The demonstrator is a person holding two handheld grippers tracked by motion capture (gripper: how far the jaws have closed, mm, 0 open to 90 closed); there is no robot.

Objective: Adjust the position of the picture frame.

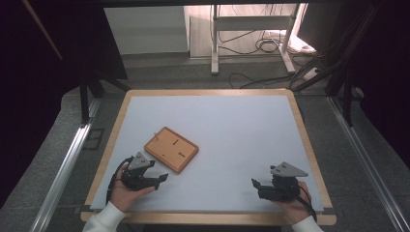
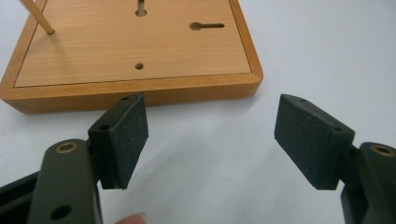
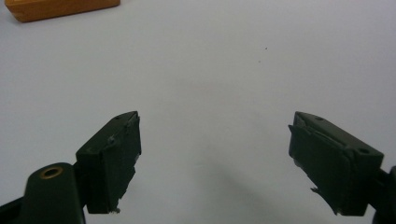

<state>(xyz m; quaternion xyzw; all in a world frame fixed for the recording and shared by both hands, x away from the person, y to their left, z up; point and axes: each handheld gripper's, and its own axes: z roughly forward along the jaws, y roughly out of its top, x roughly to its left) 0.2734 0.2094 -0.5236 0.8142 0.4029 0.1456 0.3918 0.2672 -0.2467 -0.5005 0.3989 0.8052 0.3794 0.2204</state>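
A flat wooden board (image 1: 171,149) with two keyhole slots and small holes lies left of the table's middle, turned at an angle. A thin wooden peg (image 2: 38,16) stands up from its far left corner. My left gripper (image 1: 163,179) rests low at the front left, just short of the board's near edge (image 2: 140,95), open with nothing between its pads (image 2: 126,140). My right gripper (image 1: 255,185) sits at the front right, pointing left over bare table, open and empty. One corner of the board (image 3: 60,8) shows at the top left of the right gripper view.
The table is a pale blue-white sheet (image 1: 232,135) inside a light wood rim (image 1: 309,159). Grey floor, metal rails (image 1: 63,169) and a white stand (image 1: 251,29) with cables lie beyond the far edge. A fingertip (image 2: 133,218) shows below the left jaws.
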